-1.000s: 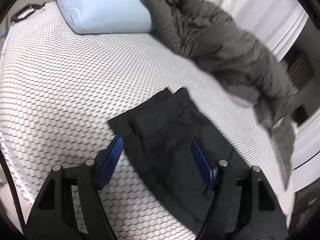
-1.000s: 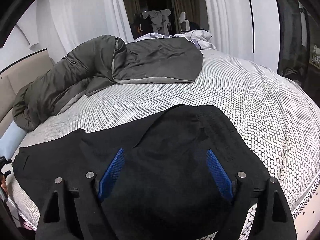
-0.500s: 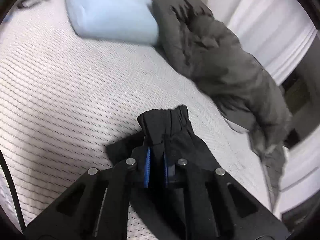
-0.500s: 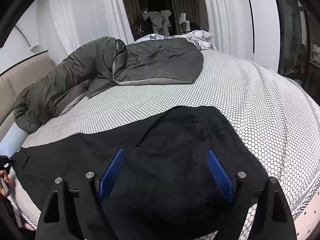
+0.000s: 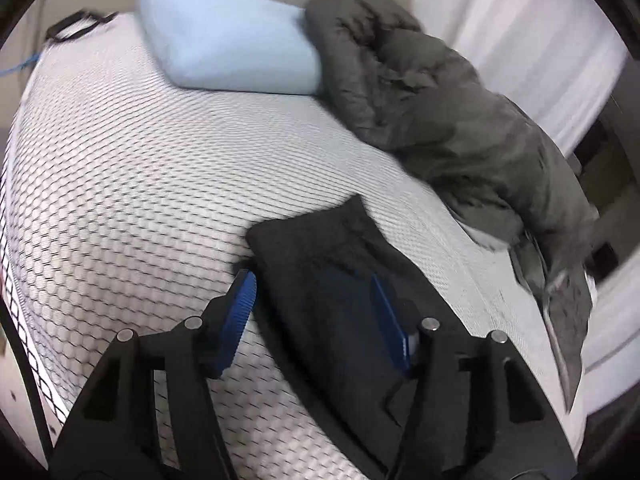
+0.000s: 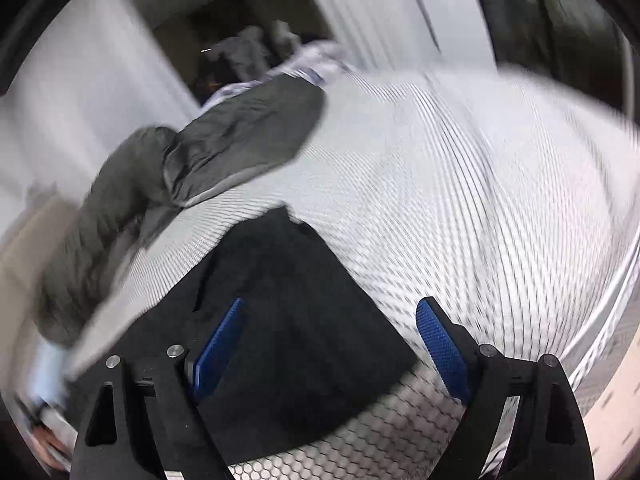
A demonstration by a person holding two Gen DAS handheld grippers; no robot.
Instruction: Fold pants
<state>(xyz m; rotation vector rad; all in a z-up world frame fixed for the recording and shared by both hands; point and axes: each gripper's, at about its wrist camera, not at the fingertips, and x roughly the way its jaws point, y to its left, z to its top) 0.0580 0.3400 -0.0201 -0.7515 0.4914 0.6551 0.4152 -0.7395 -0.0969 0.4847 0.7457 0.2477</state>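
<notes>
Black pants [image 5: 340, 280] lie partly folded on the bed [image 5: 120, 168]; left tool [image 5: 316, 308], jaws just parted, straddles their cuffs, right tool [image 6: 332, 340] gapes empty; folds remain.

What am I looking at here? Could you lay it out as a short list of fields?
place: bed with honeycomb-patterned cover
garment: black pants lying on the bed
left gripper: jaws just opened, pants between them, not pinched
right gripper: open over the pants' edge, view blurred
also on bed: pale blue pillow, grey duvet
fold: not finished
</notes>
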